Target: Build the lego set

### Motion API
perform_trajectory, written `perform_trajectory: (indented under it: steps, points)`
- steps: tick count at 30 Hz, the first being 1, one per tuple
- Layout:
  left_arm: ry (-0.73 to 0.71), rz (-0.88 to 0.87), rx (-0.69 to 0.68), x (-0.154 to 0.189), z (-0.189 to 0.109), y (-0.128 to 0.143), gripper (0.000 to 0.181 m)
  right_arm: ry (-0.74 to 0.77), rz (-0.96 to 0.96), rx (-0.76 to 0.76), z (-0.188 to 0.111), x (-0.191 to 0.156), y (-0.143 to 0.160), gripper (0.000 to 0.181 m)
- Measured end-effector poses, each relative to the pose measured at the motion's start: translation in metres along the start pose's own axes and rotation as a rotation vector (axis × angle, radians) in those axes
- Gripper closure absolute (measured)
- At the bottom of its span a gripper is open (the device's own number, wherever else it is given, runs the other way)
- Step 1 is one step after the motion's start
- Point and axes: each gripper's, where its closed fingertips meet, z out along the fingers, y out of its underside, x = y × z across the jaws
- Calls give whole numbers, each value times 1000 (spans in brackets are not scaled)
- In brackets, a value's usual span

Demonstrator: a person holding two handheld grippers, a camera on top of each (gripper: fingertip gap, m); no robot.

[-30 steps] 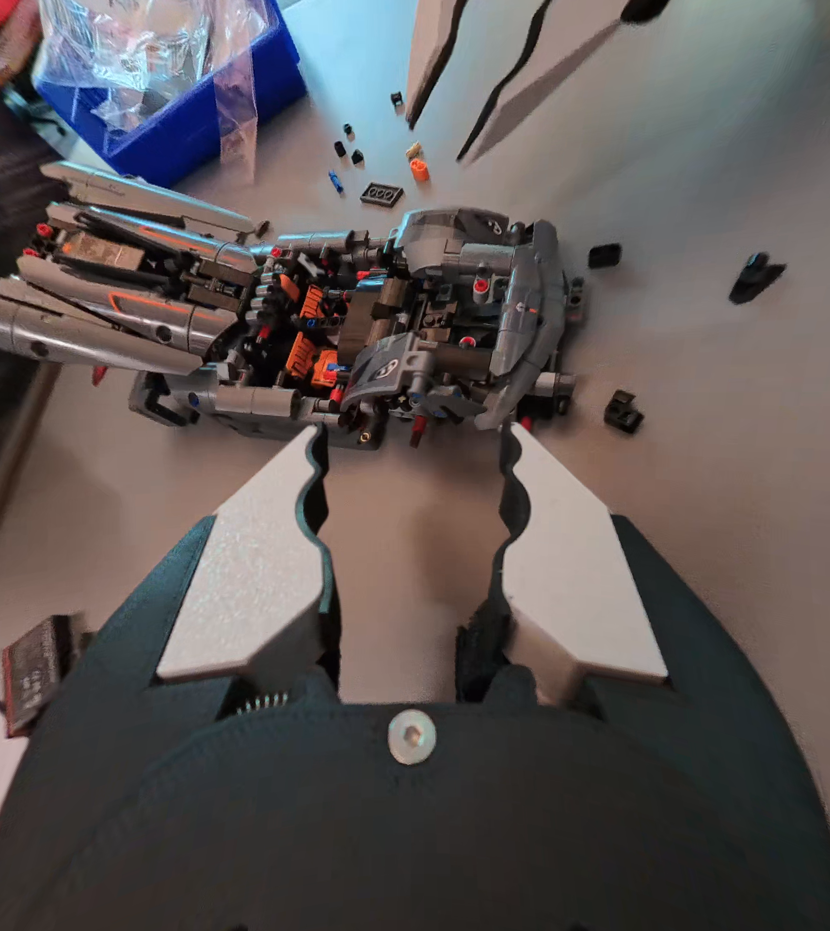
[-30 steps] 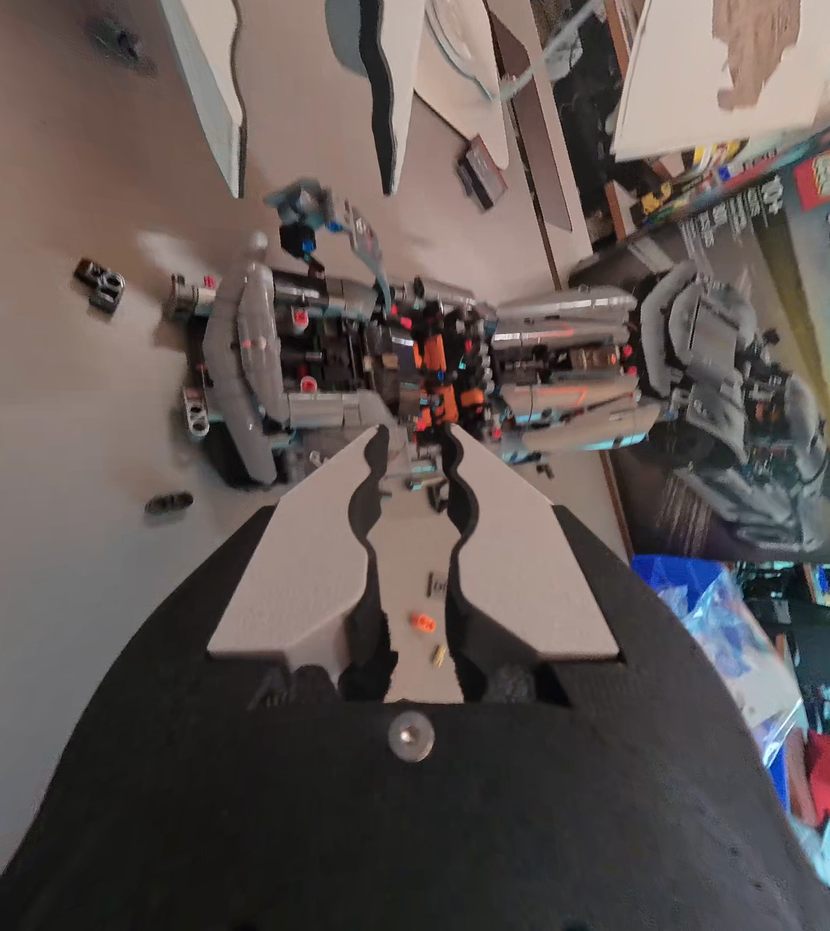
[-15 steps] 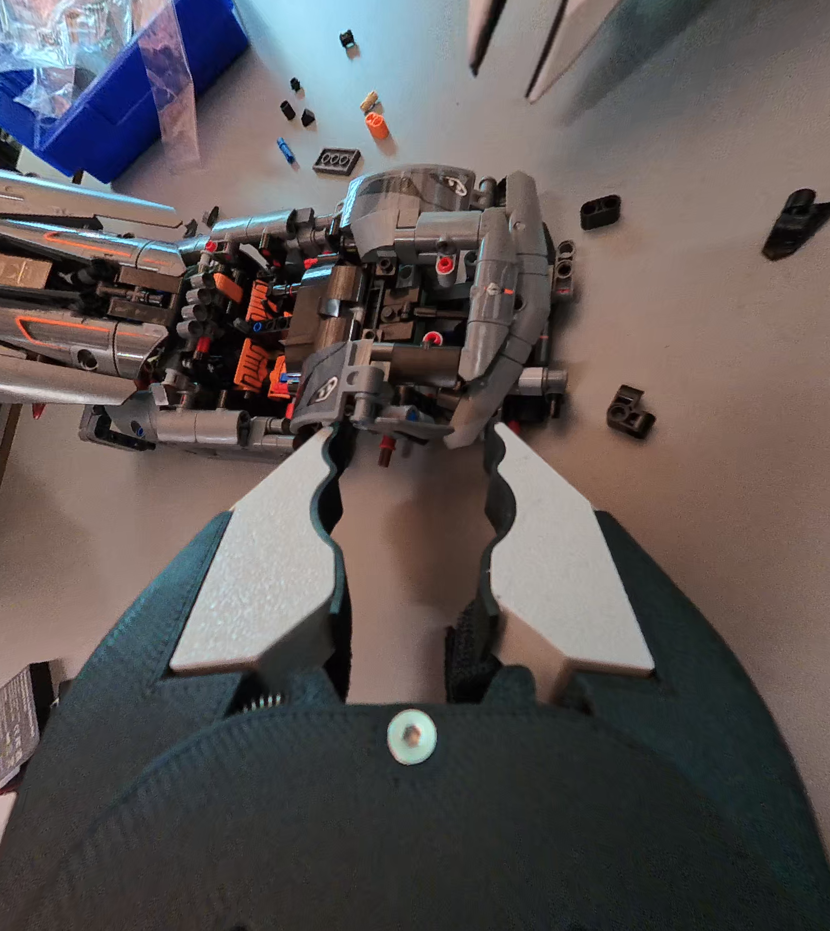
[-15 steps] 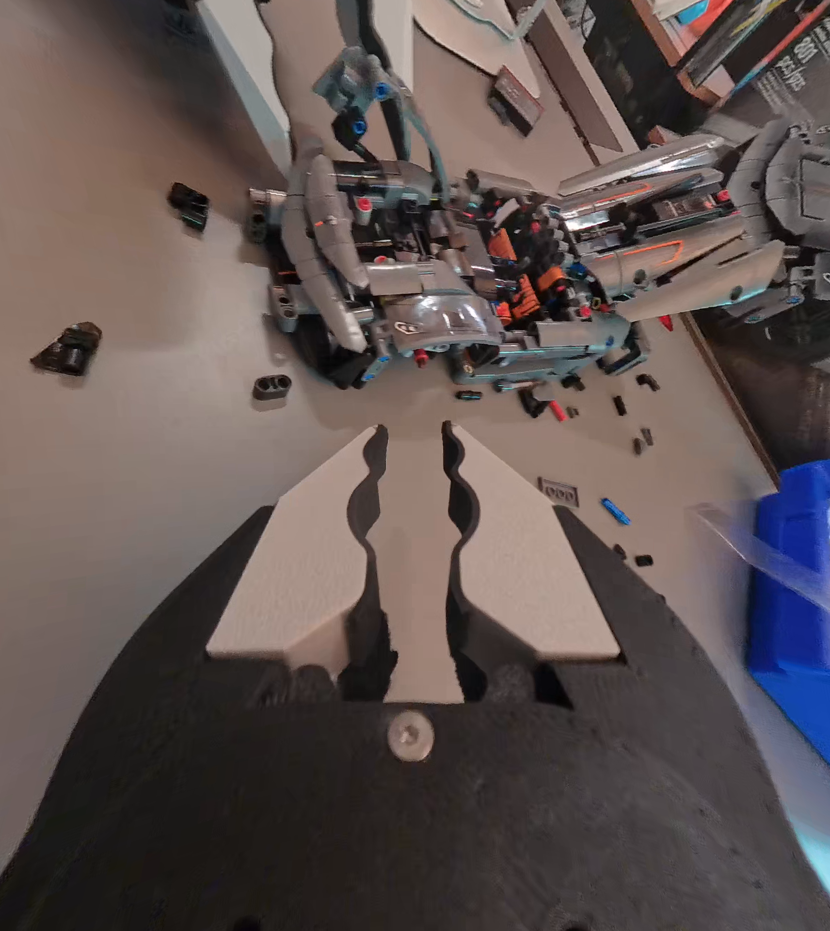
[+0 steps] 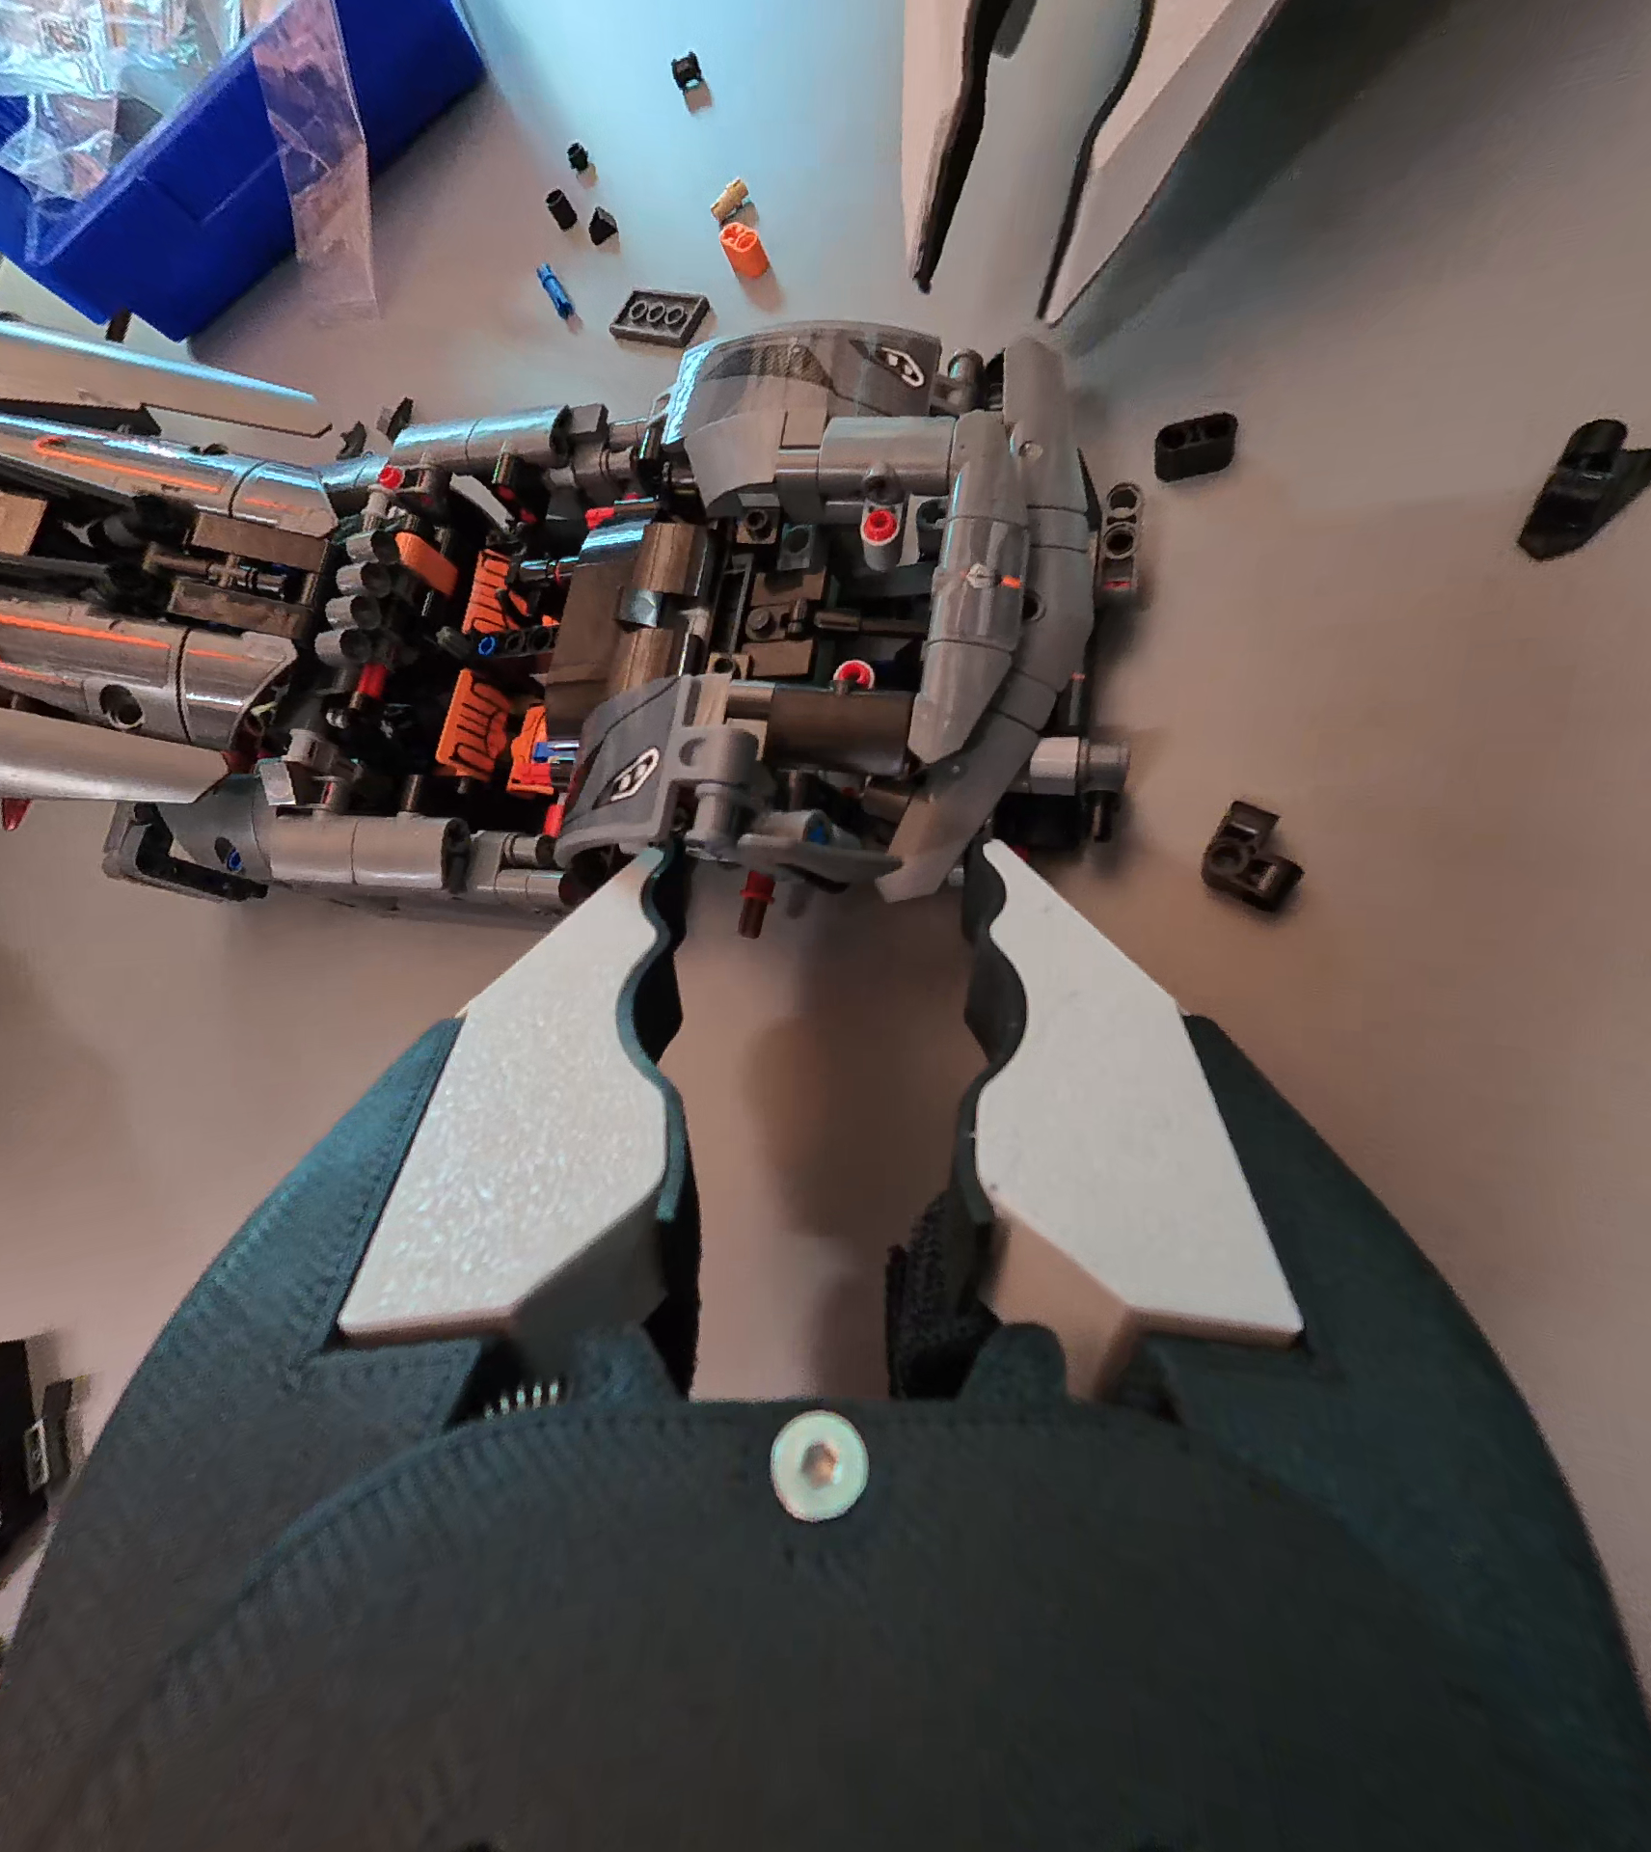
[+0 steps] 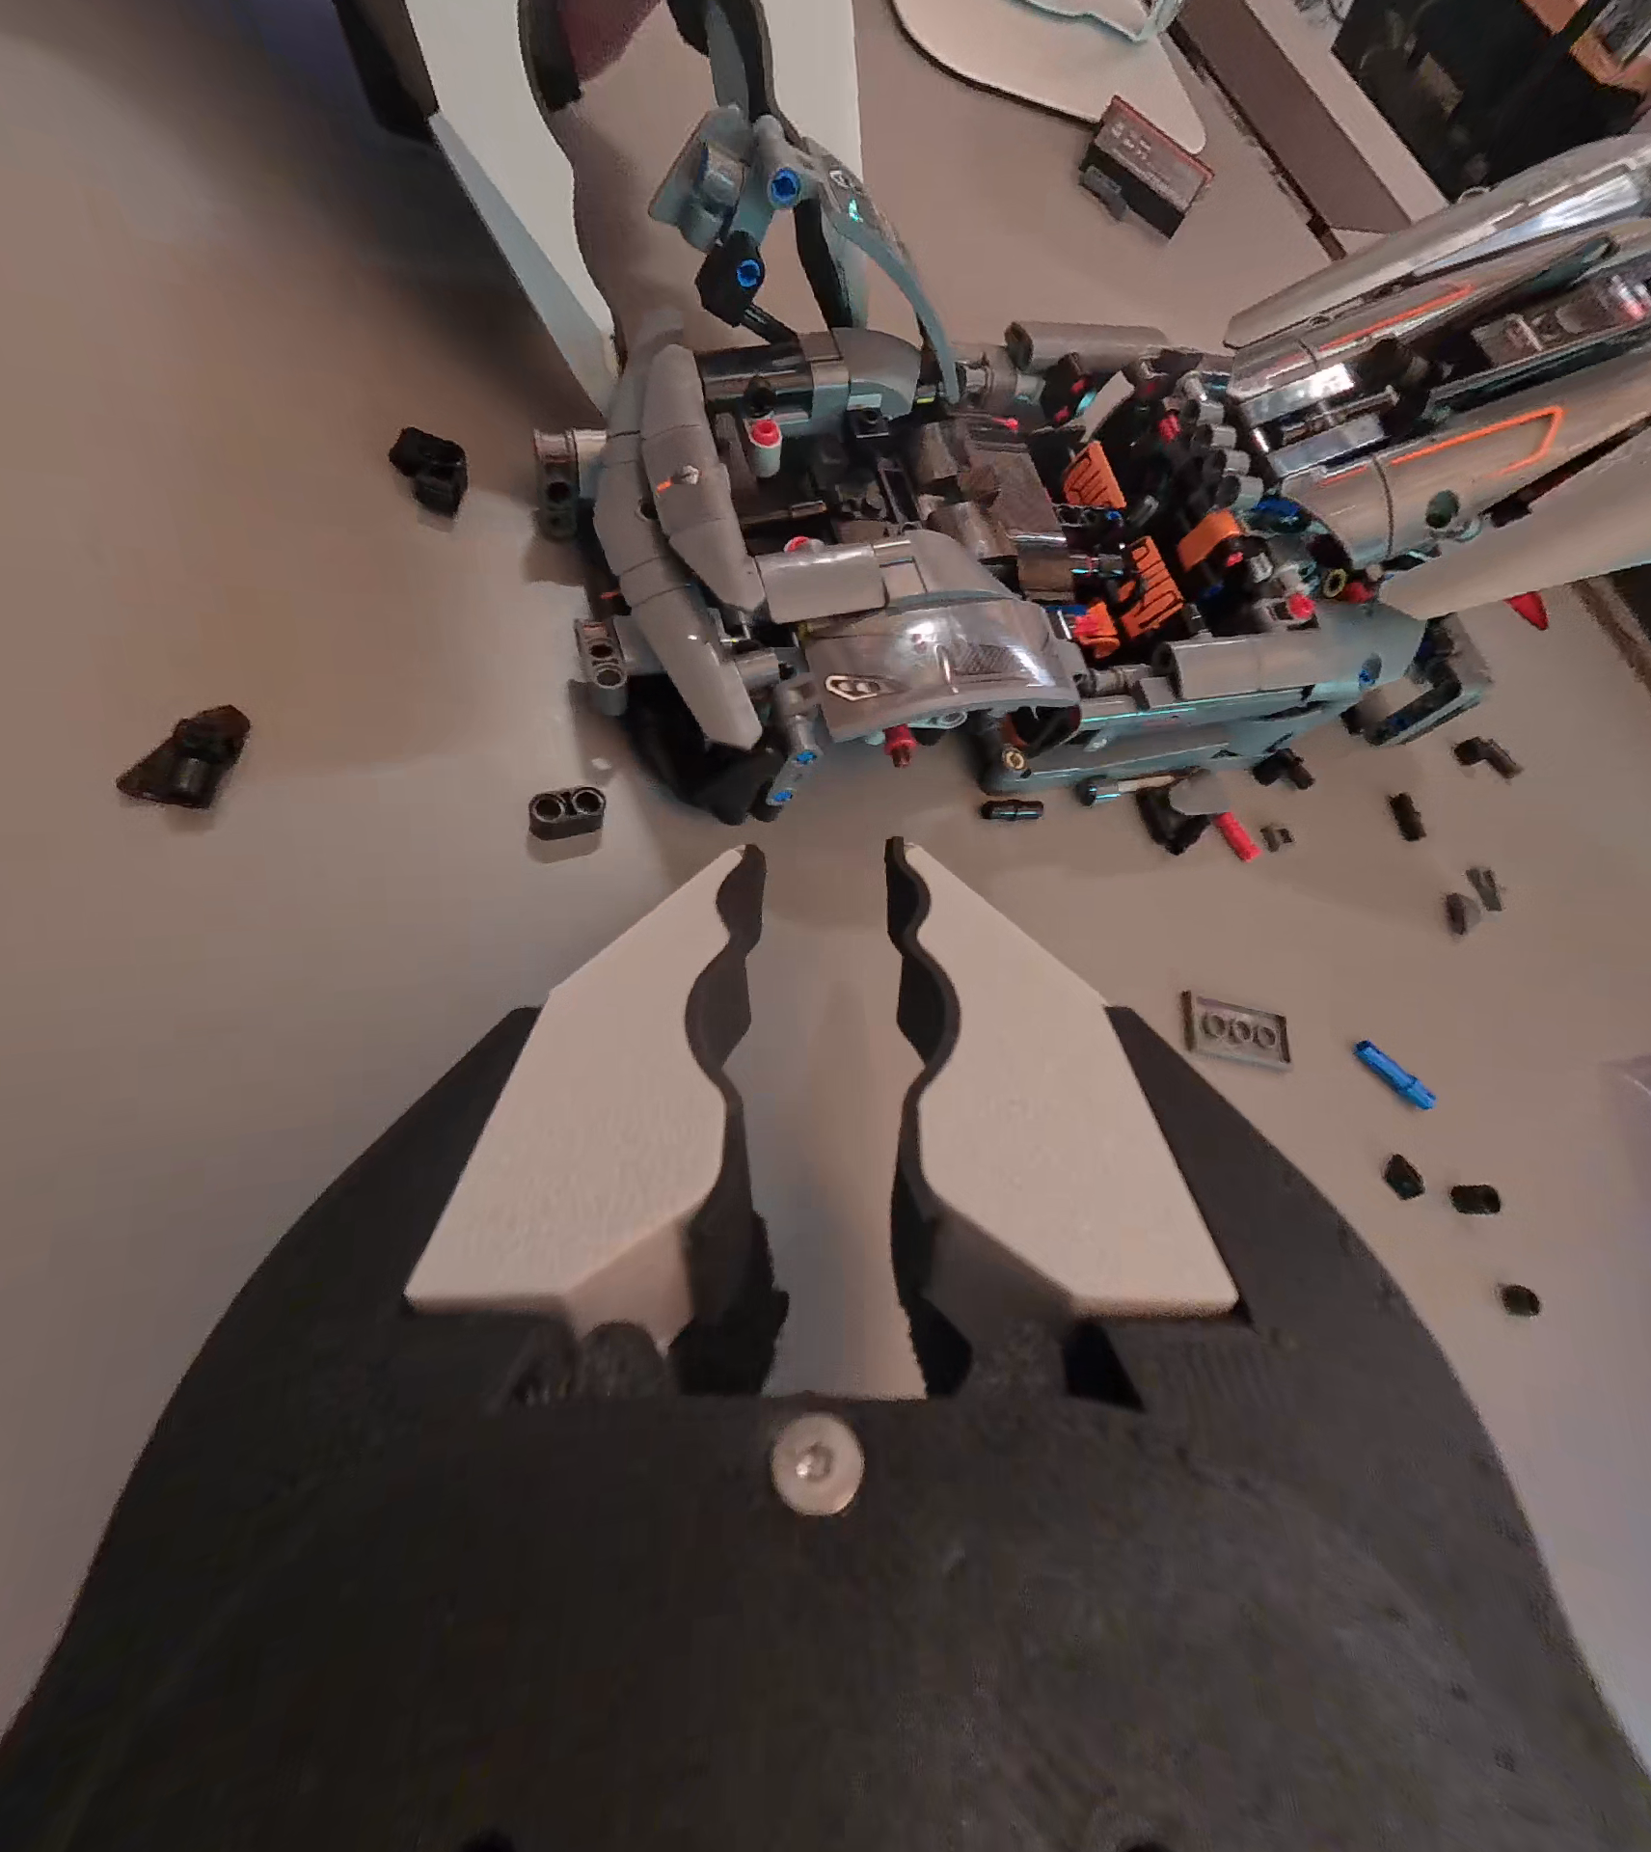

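Observation:
The partly built grey, black and orange lego car (image 5: pixel 801 561) lies on the table, and it also shows in the right wrist view (image 6: pixel 902 561). My left gripper (image 5: pixel 821 872) is open, with its tips right at the car's near side, either side of a grey wheel-arch panel (image 5: pixel 641 777). In the right wrist view this grey panel with blue pins (image 6: pixel 761 190) stands up between the left gripper's fingers (image 6: pixel 501 220). My right gripper (image 6: pixel 821 857) is open by a narrow gap and empty, just short of the car's other side. Its fingers (image 5: pixel 932 100) show past the car.
Loose parts lie around the car: a black two-hole beam (image 5: pixel 1195 444), a black angled piece (image 5: pixel 1588 491), a black connector (image 5: pixel 1250 857), an orange bush (image 5: pixel 743 248), a dark plate (image 6: pixel 1237 1032) and a blue pin (image 6: pixel 1393 1074). A blue bin (image 5: pixel 200 200) holds plastic bags. Across from one pair of fingers to the other is roughly 12 cm.
My left gripper has moved in to the car's side, jaws narrowing slightly but still open. My right gripper has drawn back off the car to the table in front of it.

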Motion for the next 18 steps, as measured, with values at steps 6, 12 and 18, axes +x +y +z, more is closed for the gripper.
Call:
perform_trajectory:
  steps: [6, 12, 18]
  points:
    - [-10, 0, -14, 1, 10, -12, 126, -21, 14, -10, -5, -6, 0, 157]
    - [-17, 48, -58, 6, 28, -31, 130, 26, 50, -30, -20, 8, 9, 156]
    - [-33, 80, -88, 8, 44, -44, 133, 77, 80, -59, -31, 22, 17, 156]
